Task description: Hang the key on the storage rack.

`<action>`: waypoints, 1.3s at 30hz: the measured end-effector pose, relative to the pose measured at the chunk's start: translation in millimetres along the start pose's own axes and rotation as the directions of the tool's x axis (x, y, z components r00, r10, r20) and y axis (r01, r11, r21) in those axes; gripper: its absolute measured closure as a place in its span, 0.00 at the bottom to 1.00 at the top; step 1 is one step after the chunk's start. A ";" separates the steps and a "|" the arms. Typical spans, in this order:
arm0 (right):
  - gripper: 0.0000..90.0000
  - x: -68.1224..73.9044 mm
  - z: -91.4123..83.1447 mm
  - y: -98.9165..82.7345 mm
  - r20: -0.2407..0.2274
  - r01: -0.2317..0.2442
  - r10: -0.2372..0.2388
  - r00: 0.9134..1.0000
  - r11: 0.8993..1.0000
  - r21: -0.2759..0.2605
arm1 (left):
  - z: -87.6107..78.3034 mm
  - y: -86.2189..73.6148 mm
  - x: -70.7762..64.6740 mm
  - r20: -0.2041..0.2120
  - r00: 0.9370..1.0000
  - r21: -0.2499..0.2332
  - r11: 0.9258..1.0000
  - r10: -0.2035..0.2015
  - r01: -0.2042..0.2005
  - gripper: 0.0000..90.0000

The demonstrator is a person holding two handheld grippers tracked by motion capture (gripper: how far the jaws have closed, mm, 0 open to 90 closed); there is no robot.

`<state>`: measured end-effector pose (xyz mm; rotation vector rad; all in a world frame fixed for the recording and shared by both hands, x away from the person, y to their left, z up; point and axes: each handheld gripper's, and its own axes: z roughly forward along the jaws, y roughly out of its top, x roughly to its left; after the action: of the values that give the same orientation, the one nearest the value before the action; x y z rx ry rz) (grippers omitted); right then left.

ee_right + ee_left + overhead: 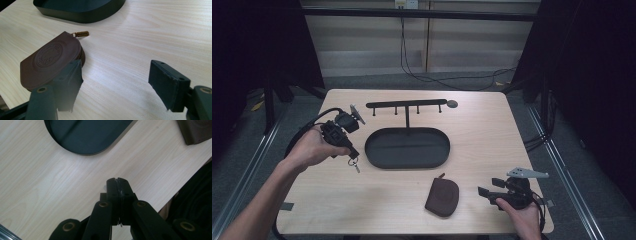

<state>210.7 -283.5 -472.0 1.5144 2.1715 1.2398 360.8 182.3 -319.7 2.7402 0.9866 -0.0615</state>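
Observation:
My left gripper (352, 152) hangs above the table's left side, just left of the black oval tray (377, 155). It is shut on a small key ring (354, 163) that dangles below its tips. In the left gripper view the jaws (116, 180) are pressed together with only a thin sliver of metal between them. A brown zip pouch (442, 196) lies near the front edge. My right gripper (482, 191) rests just right of it, open, with bare table between its fingers. In the right gripper view the pouch (50, 62) lies beside my left fingertip (72, 75).
A black rack with several hooks (406, 104) rises on a post from the tray's far rim. The tray (80, 12) is empty. A cable (307, 127) loops behind my left hand. The table's front edge is close to the pouch and my right hand.

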 end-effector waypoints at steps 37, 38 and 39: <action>0.29 -0.5 -0.2 -0.5 -0.008 -0.001 0.001 1.000 1.000 0.002 | -33.7 70.4 7.2 -0.035 0.999 0.011 1.000 0.010 -0.010 1.00; 0.29 -0.6 -0.3 -0.4 -0.008 -0.002 0.002 1.000 1.000 0.002 | -34.0 73.7 8.8 -0.035 0.999 0.012 1.000 0.008 -0.007 1.00; 0.29 -0.8 -0.2 -0.5 -0.008 -0.001 0.001 1.000 1.000 0.002 | -34.4 75.6 9.4 -0.041 0.999 0.014 1.000 0.001 0.000 1.00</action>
<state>210.6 -284.3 -472.4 1.5136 2.1778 1.2471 414.7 139.6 -272.3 2.7651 0.9999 -0.0123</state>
